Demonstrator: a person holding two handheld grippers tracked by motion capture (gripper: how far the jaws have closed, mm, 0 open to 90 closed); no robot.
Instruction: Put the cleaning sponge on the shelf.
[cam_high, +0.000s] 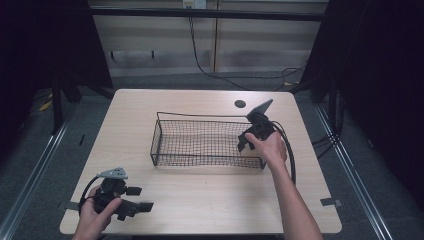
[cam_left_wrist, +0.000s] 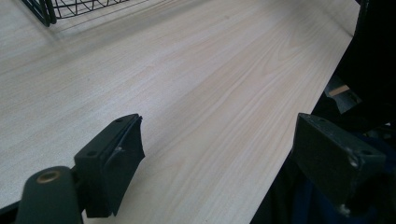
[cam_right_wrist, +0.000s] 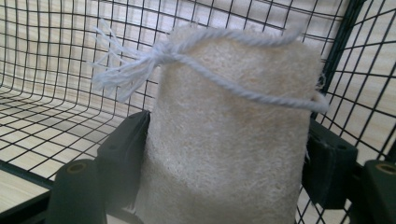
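I worked at a pale wooden table (cam_high: 200, 200) with a small round hole (cam_high: 240, 104) near its far edge. Grey floor (cam_high: 30, 150) lay around it, with metal rails (cam_high: 350, 165) running along both sides. Beyond stood a light panelled wall (cam_high: 165, 45), a black cable (cam_high: 200, 60) hanging down it. Dark curtains (cam_high: 390, 75) closed in left and right.

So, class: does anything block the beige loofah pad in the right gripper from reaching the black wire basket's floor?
Nothing visible: the beige loofah pad, clamped in the right gripper, hangs inside the black wire basket.
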